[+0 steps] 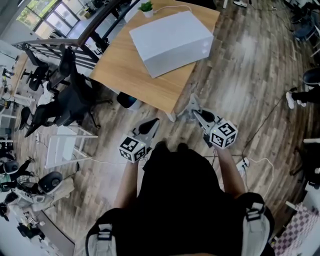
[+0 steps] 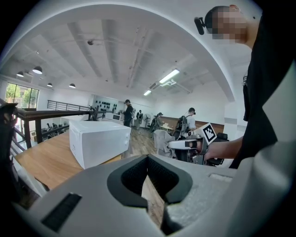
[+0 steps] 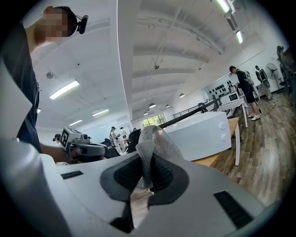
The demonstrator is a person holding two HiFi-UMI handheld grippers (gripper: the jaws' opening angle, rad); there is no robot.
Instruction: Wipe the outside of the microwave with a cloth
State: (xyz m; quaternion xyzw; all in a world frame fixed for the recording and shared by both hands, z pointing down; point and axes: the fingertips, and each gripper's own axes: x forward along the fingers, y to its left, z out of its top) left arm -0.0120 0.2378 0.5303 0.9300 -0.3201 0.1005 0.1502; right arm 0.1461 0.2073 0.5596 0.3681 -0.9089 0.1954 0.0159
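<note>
White microwave [image 1: 172, 40] sits on wooden tabletop [image 1: 125, 65], well apart from both grippers. Right gripper [image 3: 147, 172] jaws pinch grey cloth [image 3: 155, 141]. Left gripper [image 2: 148, 173] jaws squeezed together, holding nothing. Both grippers over wood floor [image 1: 250, 75].

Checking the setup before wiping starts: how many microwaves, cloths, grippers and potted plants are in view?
Microwave: 1
Cloth: 1
Grippers: 2, left gripper and right gripper
Potted plant: 1
Total: 5
</note>
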